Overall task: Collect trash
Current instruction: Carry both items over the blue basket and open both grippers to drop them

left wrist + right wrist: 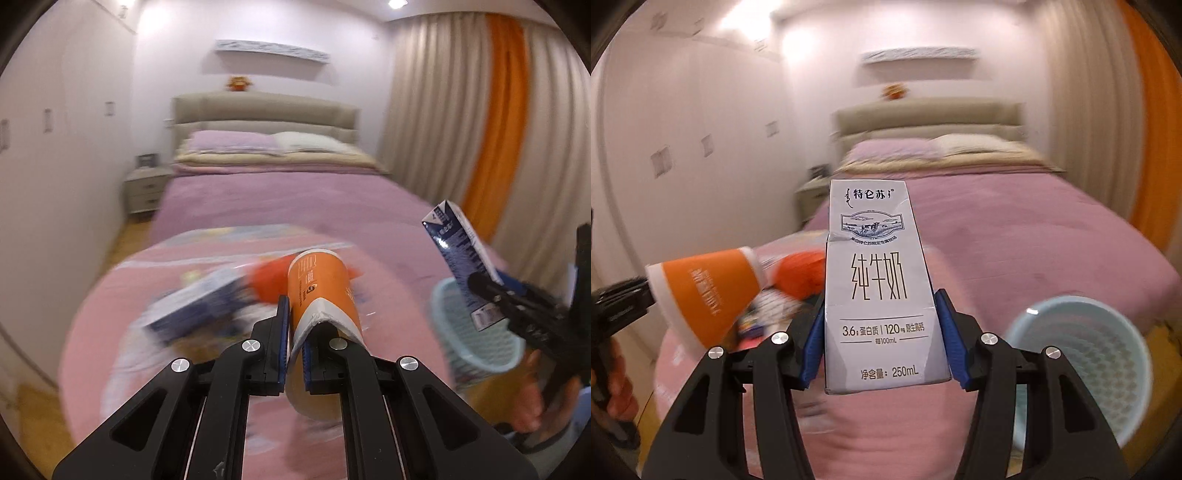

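My left gripper point(295, 332) is shut on the rim of an orange paper cup point(321, 291), held in the air above the pink blanket; the cup also shows in the right wrist view point(705, 291). My right gripper point(882, 332) is shut on a white and blue milk carton point(879, 288), held upright; the carton shows in the left wrist view point(461, 258) just above a light blue mesh basket point(476, 332). The basket sits at the lower right in the right wrist view point(1082, 369).
More trash lies blurred on the pink blanket point(147, 314): a blue and white carton point(195, 306) and an orange wrapper point(266, 280). Behind is the purple bed point(280, 199), a nightstand point(144, 188) at left and curtains point(461, 129) at right.
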{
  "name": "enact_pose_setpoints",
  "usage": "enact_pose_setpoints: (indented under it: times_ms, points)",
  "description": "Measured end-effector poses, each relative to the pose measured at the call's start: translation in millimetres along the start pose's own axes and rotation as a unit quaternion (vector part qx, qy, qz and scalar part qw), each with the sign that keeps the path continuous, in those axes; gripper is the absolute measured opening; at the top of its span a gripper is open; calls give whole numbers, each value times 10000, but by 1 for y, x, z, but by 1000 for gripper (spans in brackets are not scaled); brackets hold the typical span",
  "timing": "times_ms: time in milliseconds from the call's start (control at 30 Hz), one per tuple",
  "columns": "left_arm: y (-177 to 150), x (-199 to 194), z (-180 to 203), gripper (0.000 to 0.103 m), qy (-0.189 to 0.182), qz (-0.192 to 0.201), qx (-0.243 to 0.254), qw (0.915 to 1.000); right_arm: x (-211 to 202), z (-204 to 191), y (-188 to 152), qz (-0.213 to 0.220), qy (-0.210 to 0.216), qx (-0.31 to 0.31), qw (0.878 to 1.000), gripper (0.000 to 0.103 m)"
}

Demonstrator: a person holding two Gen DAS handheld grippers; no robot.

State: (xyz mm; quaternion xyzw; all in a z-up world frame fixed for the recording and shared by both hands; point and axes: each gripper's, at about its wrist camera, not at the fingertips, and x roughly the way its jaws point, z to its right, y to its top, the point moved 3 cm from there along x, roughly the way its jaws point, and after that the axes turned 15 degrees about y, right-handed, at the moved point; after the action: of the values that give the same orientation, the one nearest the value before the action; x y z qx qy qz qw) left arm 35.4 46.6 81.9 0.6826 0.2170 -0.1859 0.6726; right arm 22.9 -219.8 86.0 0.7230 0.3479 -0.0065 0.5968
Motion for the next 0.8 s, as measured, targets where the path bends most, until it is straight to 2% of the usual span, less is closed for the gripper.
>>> enact_pose_setpoints:
  times_ms: [100, 200, 333, 433, 567, 767, 800]
  points:
    - [13, 7, 46, 5, -287, 95, 291, 9991, -30, 38, 0, 267, -517, 438, 9973, 52]
    - [22, 23, 93, 5, -903, -137, 386, 9951, -51, 78, -4, 356, -1039, 827, 9905, 52]
    - [21, 54, 164, 5, -1272, -397, 655, 9889, -67, 136, -23, 244, -1293, 1617, 9780, 52]
    - [11, 77, 209, 5, -1714, -790, 759, 9791, -72, 172, -42, 77, -1556, 2057, 9661, 52]
    - [-11, 102, 254, 5, -1958, -1198, 935, 9688, -65, 196, -64, -210, -1845, 2362, 9538, 52]
    - [-34, 121, 293, 6, -1836, -1372, 1322, 9644, -46, 218, -99, -644, -2033, 2667, 9399, 53]
    - [-37, 121, 289, 18, -1833, -1399, 1378, 9632, -44, 219, -102, -684, -2024, 2710, 9386, 53]
